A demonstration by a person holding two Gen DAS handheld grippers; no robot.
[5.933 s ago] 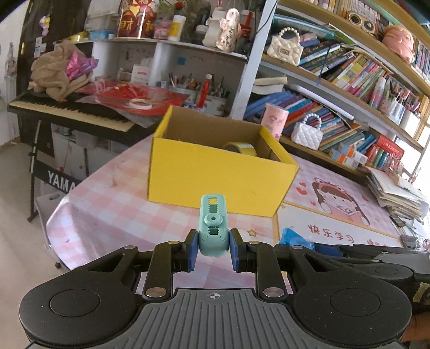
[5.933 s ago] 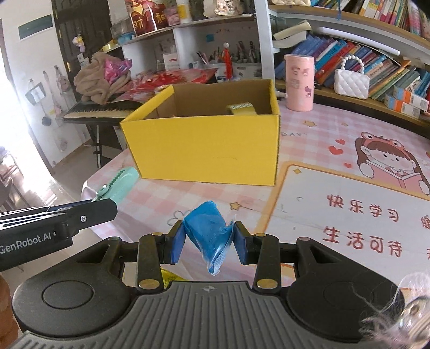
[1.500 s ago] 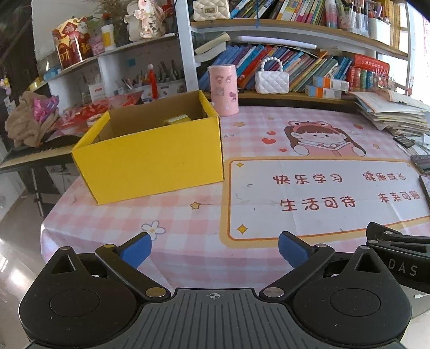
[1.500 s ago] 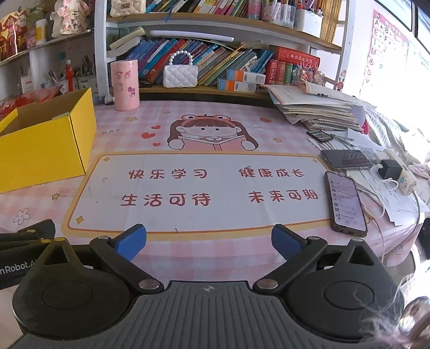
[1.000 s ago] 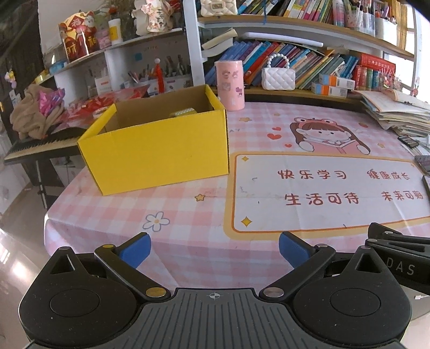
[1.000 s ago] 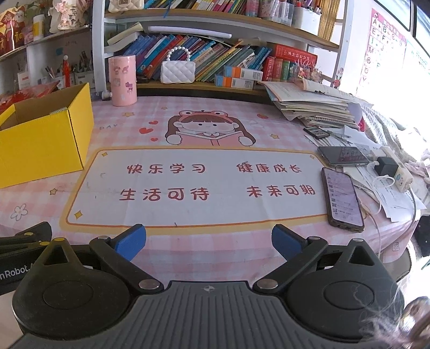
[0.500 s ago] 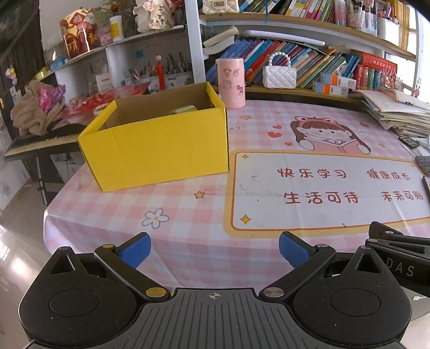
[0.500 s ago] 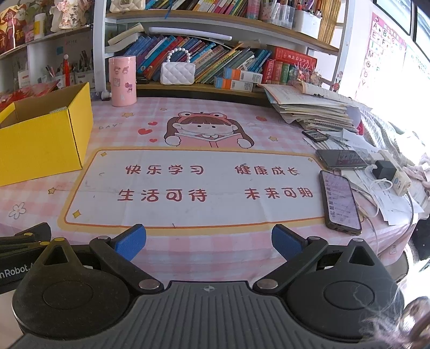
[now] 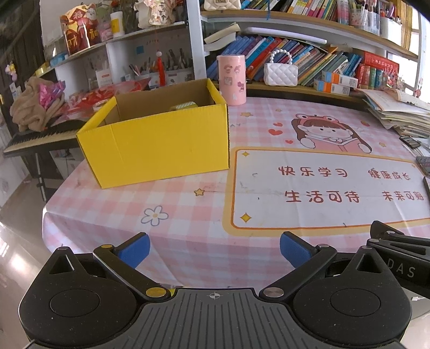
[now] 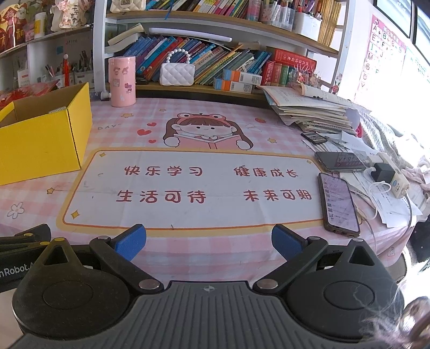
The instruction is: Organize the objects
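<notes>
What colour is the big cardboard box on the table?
The box is bright yellow outside, plain brown inside; the left wrist view shows it best.

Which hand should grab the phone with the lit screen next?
Probably the right gripper. The phone lies just ahead of it, toward its right side, and its jaws are open and empty. The left gripper faces the yellow box instead.

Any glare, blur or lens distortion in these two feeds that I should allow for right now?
Left wrist: sharp; fisheye bows the bookshelf; glare washes the floor at lower left; yellow box evenly lit. Right wrist: window light blows out the right edge beyond the paper stack; the nearer phone reads clearly.
</notes>
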